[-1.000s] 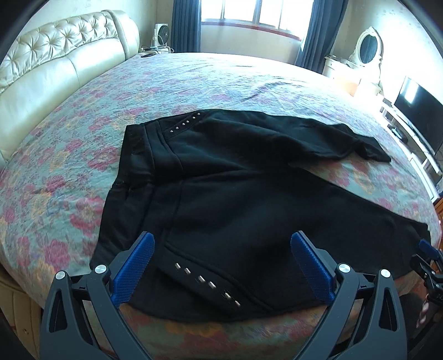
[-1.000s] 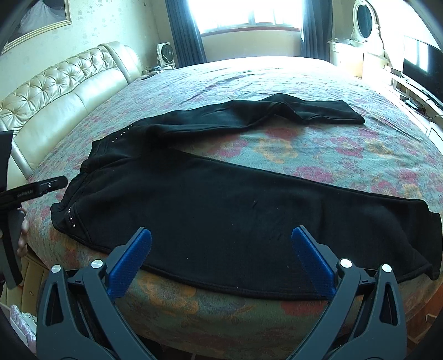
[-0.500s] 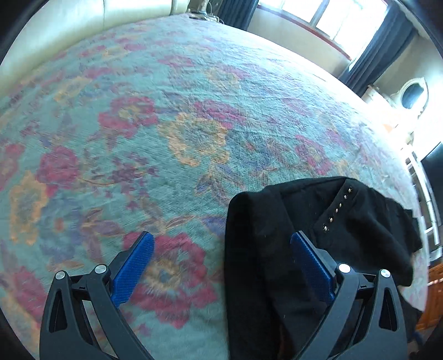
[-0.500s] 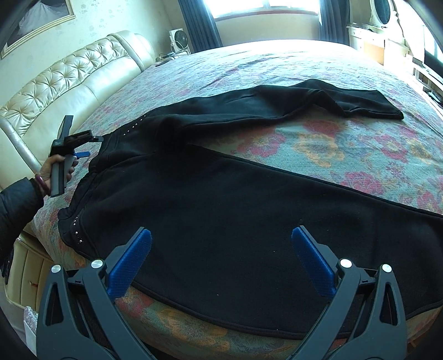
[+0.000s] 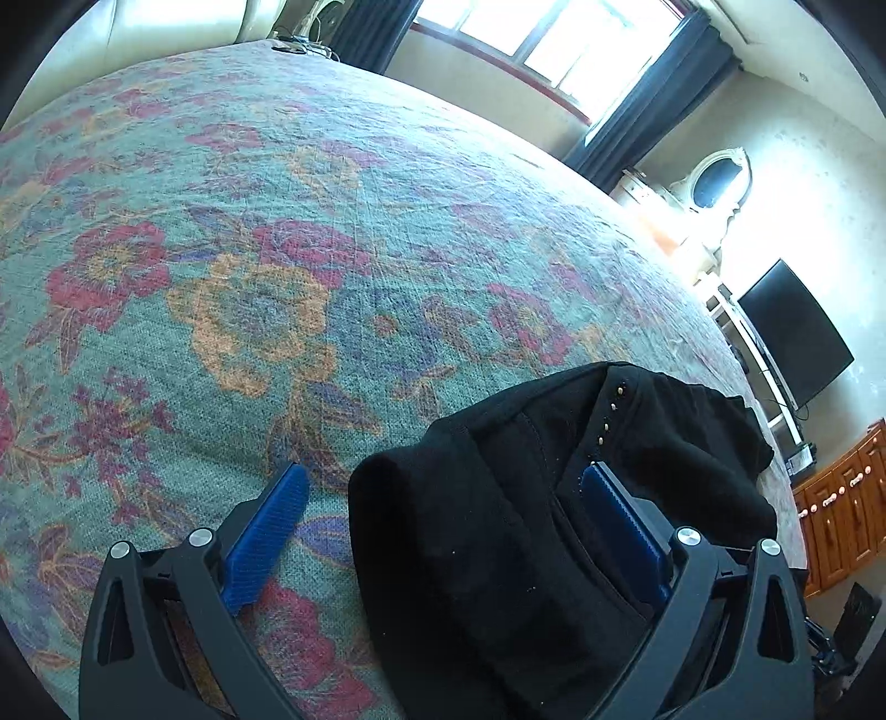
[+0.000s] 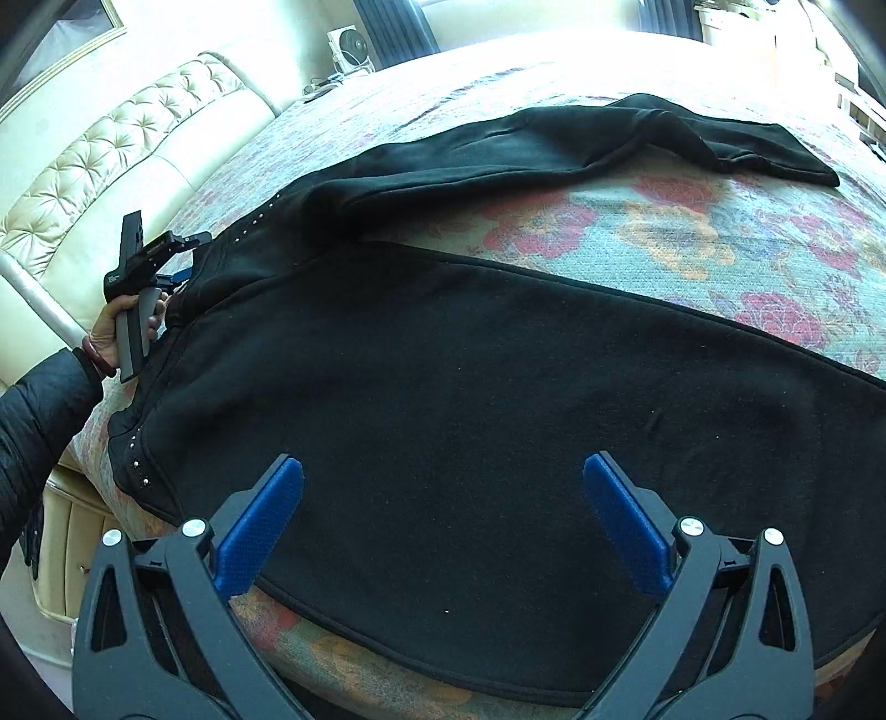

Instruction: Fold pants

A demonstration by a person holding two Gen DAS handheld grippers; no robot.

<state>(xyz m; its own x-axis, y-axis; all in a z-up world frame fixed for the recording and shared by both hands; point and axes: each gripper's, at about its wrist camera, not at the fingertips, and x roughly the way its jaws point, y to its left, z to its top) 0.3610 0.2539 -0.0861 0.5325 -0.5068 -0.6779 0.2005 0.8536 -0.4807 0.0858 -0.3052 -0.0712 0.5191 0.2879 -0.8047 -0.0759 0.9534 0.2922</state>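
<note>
Black pants (image 6: 470, 387) lie spread on the floral bedspread (image 6: 692, 243), waistband to the left, legs running right, the far leg (image 6: 554, 149) angled away. Small metal studs (image 5: 606, 421) mark the pocket edges. My left gripper (image 5: 443, 471) is open at the waistband's far corner (image 5: 487, 531), which bulges up between its blue pads (image 5: 266, 531). In the right wrist view a hand (image 6: 111, 327) holds that left gripper (image 6: 158, 260) against the waistband. My right gripper (image 6: 441, 462) is open, low over the near leg close to the bed's front edge, with nothing between its fingers.
A cream tufted headboard (image 6: 99, 166) curves along the left. A fan (image 6: 351, 47) stands by the window curtains. Dresser with oval mirror (image 5: 714, 183), TV (image 5: 792, 332) and wooden cabinet (image 5: 841, 509) line the right wall. A dark sleeve (image 6: 33, 432) is at the bed's left edge.
My left gripper swung from the bed's front edge to the waistband's far corner and moved closer onto it. My right gripper dropped nearer to the near leg. Both stay open.
</note>
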